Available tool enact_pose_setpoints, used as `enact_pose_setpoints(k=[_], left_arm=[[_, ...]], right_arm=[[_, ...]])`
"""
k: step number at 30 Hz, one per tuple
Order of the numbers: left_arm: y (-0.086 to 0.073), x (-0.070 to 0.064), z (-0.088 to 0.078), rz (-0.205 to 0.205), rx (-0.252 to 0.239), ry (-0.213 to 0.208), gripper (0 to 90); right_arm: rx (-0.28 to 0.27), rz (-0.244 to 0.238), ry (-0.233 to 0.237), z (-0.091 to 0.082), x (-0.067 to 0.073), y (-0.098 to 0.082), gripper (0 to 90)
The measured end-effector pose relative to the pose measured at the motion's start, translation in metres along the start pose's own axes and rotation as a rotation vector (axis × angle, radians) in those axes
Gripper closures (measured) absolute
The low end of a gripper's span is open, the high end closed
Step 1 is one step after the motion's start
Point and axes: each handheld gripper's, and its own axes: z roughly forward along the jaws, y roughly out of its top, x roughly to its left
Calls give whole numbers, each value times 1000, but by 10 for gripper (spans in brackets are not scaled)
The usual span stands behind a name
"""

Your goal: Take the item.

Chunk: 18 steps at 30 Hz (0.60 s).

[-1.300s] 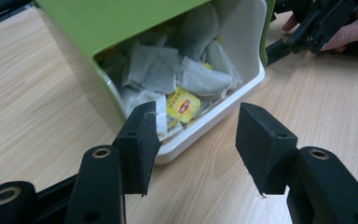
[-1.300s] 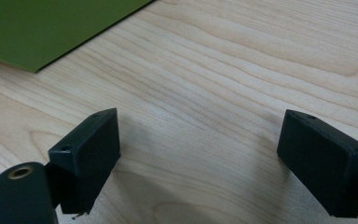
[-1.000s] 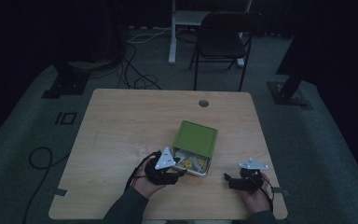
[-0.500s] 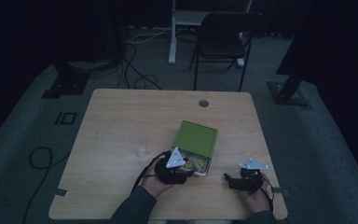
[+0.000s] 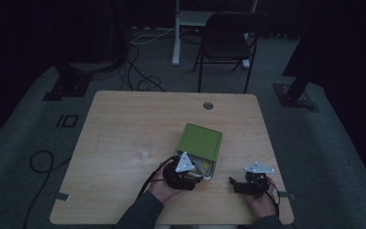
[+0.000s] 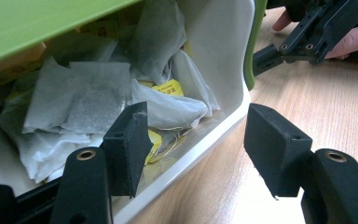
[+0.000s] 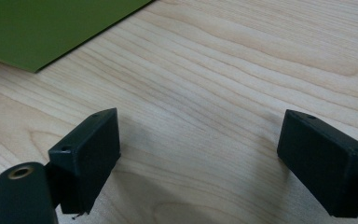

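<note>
The pale wooden table (image 5: 124, 143) sits in a dark room. My left gripper (image 6: 196, 140) straddles the near white rim of the green box (image 5: 201, 142); its 2 jaws have just been opening, with only that rim between them, above the tea bags (image 6: 84, 100). My right gripper (image 7: 198, 154) rests spread, holding nothing

Dim room, seen from above. Grey carpeted floor (image 5: 24, 138) all around a square, light wooden table (image 5: 124, 124) with a round cable port (image 5: 208, 105) near its far edge. Beyond it, a dark folding chair (image 5: 228, 45) beside the white leg of a second desk (image 5: 176, 38). Loose cables (image 5: 140, 81) trailing across the carpet; black stand bases (image 5: 69, 83) at left and right. Far walls lost in darkness.
</note>
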Motion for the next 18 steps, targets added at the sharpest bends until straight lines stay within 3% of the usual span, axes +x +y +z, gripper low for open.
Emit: enact_pose_setpoints(k=[9, 18], left_arm=[[-4, -1, 14, -11, 37, -31, 428], [-8, -3, 11, -27, 36, -47, 438]], right_arm=[[0, 0, 0, 0, 0, 0, 128], [0, 0, 0, 0, 0, 0, 128]])
